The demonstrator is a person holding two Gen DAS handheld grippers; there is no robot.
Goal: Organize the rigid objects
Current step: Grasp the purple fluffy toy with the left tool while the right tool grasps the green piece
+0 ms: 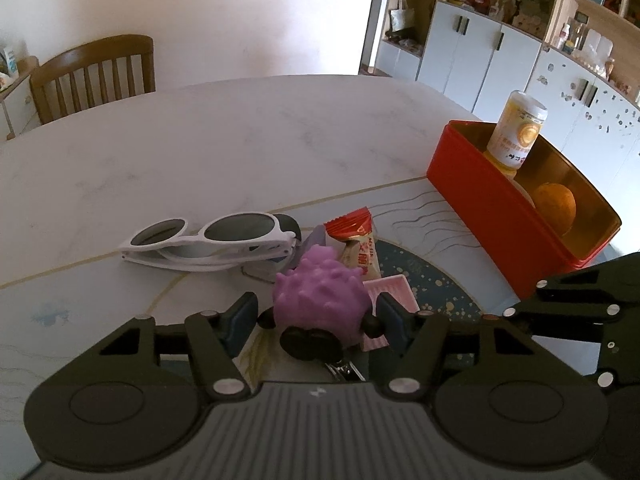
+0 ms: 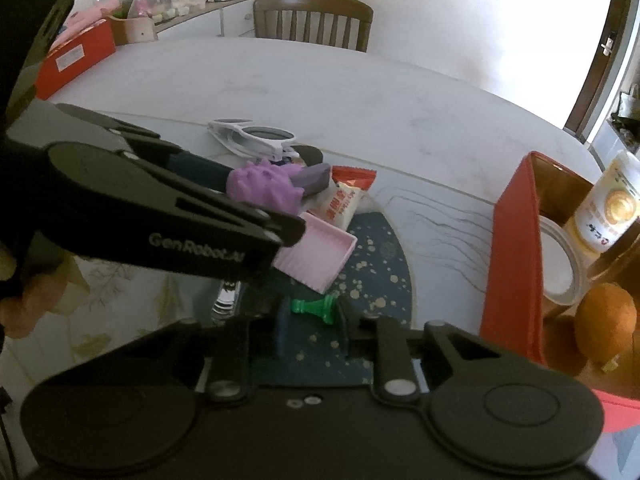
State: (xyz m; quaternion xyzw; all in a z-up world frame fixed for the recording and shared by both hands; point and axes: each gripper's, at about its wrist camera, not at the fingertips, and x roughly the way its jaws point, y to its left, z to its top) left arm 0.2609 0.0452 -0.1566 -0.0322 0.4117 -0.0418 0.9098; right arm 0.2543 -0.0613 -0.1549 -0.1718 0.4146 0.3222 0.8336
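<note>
My left gripper (image 1: pixel 318 316) is open around a purple spiky toy (image 1: pixel 320 292) on the table, one finger on each side with gaps. It also shows in the right wrist view (image 2: pixel 262 186). My right gripper (image 2: pixel 312 326) has its jaws close on either side of a green chess piece (image 2: pixel 316 309) lying on the dark mat. A red box (image 1: pixel 496 204) at the right holds a yellow-white bottle (image 1: pixel 516 132), an orange (image 1: pixel 556 206) and a tape roll (image 2: pixel 556 264).
White sunglasses (image 1: pixel 208 244), a red-white candy wrapper (image 1: pixel 356 244), a pink tray (image 2: pixel 316 256), a purple-grey block (image 2: pixel 314 176) and metal clippers (image 2: pixel 228 300) lie around the toy. A wooden chair (image 1: pixel 94 76) stands behind the table. A second red box (image 2: pixel 76 60) sits far left.
</note>
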